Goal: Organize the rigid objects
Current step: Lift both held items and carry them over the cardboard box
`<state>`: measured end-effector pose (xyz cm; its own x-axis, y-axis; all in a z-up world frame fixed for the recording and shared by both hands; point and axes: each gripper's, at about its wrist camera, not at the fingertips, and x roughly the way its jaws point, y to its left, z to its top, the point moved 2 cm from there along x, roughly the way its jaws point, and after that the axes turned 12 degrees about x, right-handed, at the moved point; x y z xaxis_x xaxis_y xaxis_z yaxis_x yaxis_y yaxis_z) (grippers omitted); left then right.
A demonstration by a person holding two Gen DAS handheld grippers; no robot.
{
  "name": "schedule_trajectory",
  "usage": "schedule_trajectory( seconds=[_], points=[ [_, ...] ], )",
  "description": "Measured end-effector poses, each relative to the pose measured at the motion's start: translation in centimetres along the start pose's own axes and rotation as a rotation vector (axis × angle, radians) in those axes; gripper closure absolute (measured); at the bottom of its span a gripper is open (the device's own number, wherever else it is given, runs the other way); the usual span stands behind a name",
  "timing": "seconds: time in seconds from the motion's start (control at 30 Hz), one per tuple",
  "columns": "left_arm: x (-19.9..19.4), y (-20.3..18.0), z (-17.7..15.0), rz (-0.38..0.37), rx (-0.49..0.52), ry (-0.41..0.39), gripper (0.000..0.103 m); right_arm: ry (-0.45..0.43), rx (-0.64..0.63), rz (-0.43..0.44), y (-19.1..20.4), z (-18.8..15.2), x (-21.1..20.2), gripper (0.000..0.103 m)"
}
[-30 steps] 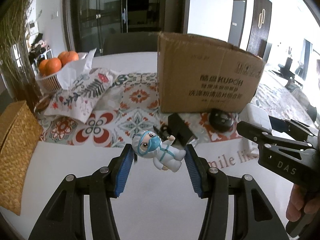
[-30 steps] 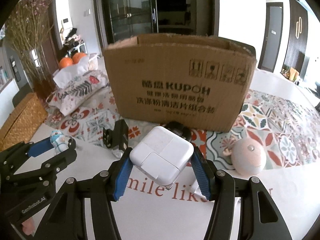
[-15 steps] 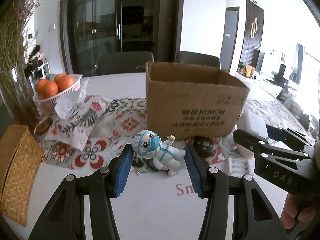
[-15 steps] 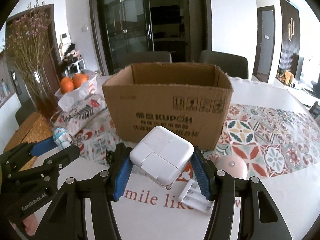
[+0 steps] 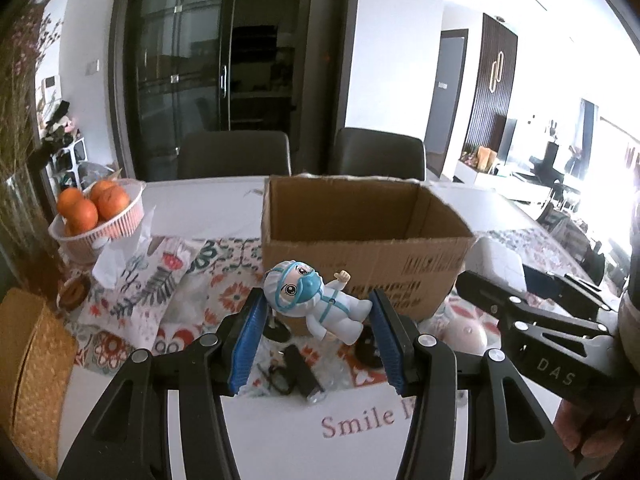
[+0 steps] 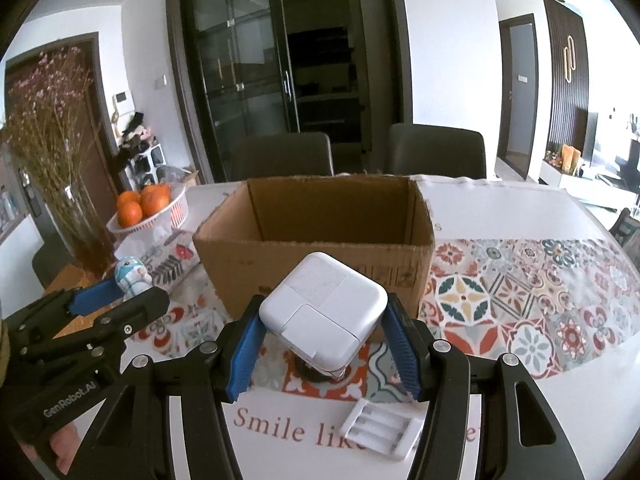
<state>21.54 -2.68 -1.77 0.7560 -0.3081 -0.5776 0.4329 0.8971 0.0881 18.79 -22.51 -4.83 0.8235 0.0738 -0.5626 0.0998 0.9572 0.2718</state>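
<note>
My left gripper (image 5: pixel 318 340) is pinching the small figurine (image 5: pixel 316 300) in a white suit and blue mask; it lies tilted between the blue pads (image 5: pixel 247 344), head toward the left pad, feet toward the right, in the lower centre of the left wrist view. My right gripper (image 6: pixel 324 350) is clamped on the white power adapter (image 6: pixel 324 316), a square block turned corner-on between its pads, at centre frame in the right wrist view.

Just beyond both loads stands the open cardboard box (image 6: pixel 320 248), its near rim level with the held things and its inside bare brown as far as I can see. The right wrist view looks deeper into it than the left.

Only the left wrist view shows the black device (image 5: pixel 302 372) and tangled cord lying on the table below the figurine, and a pale round thing (image 5: pixel 464 332) beside the box's right corner. Only the right wrist view shows the white battery case (image 6: pixel 380 426) on the bare white table (image 6: pixel 520 208), low and right of centre.

At the left edge sit a basket of oranges (image 6: pixel 146 202), a patterned cloth (image 5: pixel 144 292) and a woven box (image 5: pixel 32 360). To the right of the box, the patterned runner (image 6: pixel 520 288) lies open.
</note>
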Motion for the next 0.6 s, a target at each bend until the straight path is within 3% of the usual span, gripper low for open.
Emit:
schedule_trajectory(
  seconds=[0.6],
  points=[
    [2.0,-0.2,6.6,-0.013,0.042,-0.016,0.051,0.002,0.040,-0.001,-0.9,5.3,0.8,0.044]
  ],
)
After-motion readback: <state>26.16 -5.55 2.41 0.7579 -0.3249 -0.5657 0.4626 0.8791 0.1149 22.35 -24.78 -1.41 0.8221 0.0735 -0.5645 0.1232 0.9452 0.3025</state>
